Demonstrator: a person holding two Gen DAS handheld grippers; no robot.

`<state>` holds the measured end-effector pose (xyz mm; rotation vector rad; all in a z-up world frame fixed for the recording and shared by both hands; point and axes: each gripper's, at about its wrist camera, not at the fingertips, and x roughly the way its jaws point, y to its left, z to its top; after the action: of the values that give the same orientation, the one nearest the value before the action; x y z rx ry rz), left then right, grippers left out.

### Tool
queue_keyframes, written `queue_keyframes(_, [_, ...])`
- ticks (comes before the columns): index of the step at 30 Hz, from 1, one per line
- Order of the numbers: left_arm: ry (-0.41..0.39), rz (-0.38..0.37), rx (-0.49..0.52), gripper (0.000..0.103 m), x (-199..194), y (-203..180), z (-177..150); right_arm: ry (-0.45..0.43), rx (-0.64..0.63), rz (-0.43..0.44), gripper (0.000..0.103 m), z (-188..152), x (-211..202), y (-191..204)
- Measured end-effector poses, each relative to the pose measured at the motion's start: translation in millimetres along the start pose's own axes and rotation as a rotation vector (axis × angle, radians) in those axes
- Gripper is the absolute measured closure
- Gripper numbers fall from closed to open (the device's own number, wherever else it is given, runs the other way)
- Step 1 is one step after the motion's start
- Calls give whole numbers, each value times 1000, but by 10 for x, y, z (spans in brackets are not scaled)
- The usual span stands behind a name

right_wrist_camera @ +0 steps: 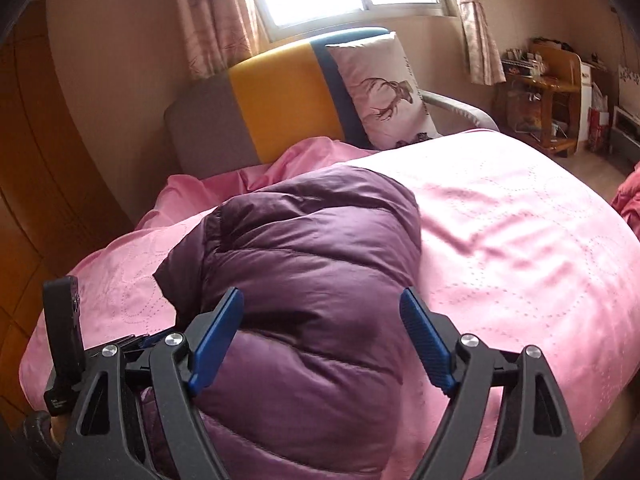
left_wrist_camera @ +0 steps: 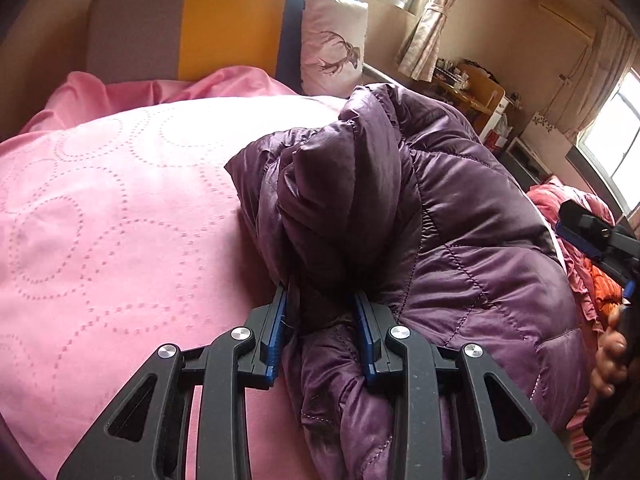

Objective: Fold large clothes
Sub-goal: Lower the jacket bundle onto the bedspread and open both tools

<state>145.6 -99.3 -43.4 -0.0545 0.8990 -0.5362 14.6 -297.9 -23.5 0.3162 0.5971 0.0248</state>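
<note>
A bulky purple quilted down jacket (left_wrist_camera: pixel 460 208) lies bunched on the pink bedspread (left_wrist_camera: pixel 112 208). My left gripper (left_wrist_camera: pixel 322 292) is shut on a thick fold of the jacket, which bulges out past the blue pads. In the right wrist view the jacket (right_wrist_camera: pixel 312 248) is a folded mound, and my right gripper (right_wrist_camera: pixel 320 296) hovers over its near end. Its jaws are spread wide, with the blue fingers (right_wrist_camera: pixel 218 340) not pressing the fabric. The left gripper's body (right_wrist_camera: pixel 64 340) shows at the left edge. The right gripper (left_wrist_camera: pixel 600 240) and a hand (left_wrist_camera: pixel 612 348) show at the right edge.
A padded headboard (right_wrist_camera: pixel 276 108) in grey, yellow and blue stands at the bed's far end, with a deer-print pillow (right_wrist_camera: pixel 384 92) against it. Red and pink bedding (left_wrist_camera: pixel 576 216) is piled off the bed's right side. A wooden shelf (right_wrist_camera: pixel 552 92) stands by the curtained window.
</note>
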Motion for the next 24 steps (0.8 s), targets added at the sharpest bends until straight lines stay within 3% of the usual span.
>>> queue_keyframes(3, [-5,-3,-37,73,-53,85,-44,42,-80,-21,26,-32,334,313])
queue_keyframes(7, [7,15,-75,73,-61,204,-159,112,-128,-50,25,-23,834,353])
queue_keyframes(12, [26,-8,-145,73,-10,322,-246,107,-143,-68,25,-196,1120,277])
queue_keyframes(18, [0,15,-136,72,-77,230,-261,95,-140,-68,24,-211,953,217])
queue_keyframes(21, [-18,67,-137,56,-172,210,-209,76,-133,-93,22,-251,780,292])
queue_keyframes(24, [-21,74,-156,53,-229,237,-202,61,-134,-112,21,-296,631,348])
